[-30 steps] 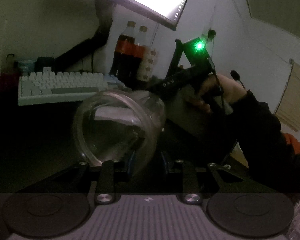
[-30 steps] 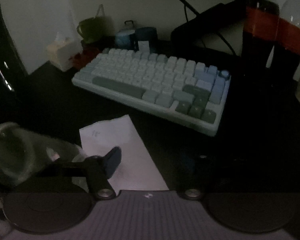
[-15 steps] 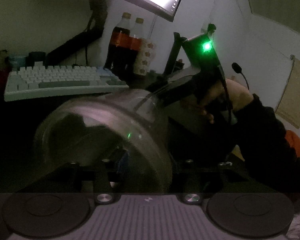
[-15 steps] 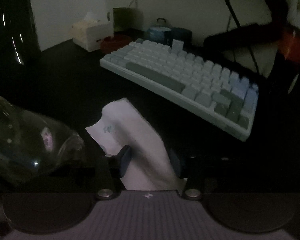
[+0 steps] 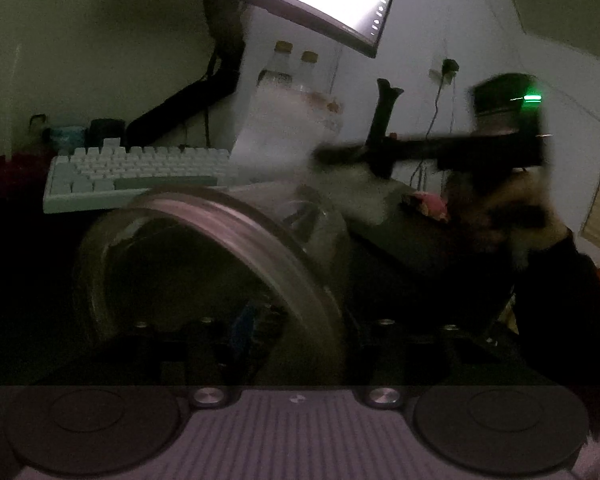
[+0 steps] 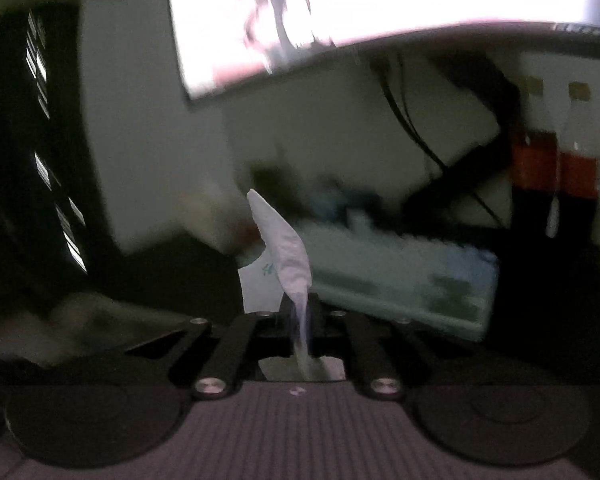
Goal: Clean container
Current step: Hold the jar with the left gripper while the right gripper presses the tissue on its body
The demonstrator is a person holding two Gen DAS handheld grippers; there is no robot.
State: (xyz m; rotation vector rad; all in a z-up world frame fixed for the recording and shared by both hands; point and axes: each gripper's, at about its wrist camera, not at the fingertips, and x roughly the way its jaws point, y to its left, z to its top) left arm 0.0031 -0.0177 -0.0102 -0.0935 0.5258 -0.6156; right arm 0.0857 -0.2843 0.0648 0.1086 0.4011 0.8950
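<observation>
**A:** How did the right gripper (image 6: 299,316) stand?

**B:** Clamped on a white paper sheet (image 6: 282,240), its jaws drawn together with the paper pinched between them and standing up out of the pads. In the left wrist view the paper was a pale smear in front of the bottles (image 5: 296,68).

**A:** And the left gripper (image 5: 296,328)?

**B:** Its jaws were opening, with the wall of the glass jar (image 5: 204,264) between them. The picture was too dark and blurred to show whether the pads pressed on the glass. The jar lay tilted on its side close over that gripper, mouth toward the camera, above the dark desk in front of the keyboard (image 5: 140,172).

**A:** What could have gone wrong?

**B:** I judged the jar the main worry: smooth glass in widening jaws could have rolled or slid out onto the desk. Also, the paper was held by one narrow edge, so a hard push into the jar might have torn it or pulled it free.
</observation>
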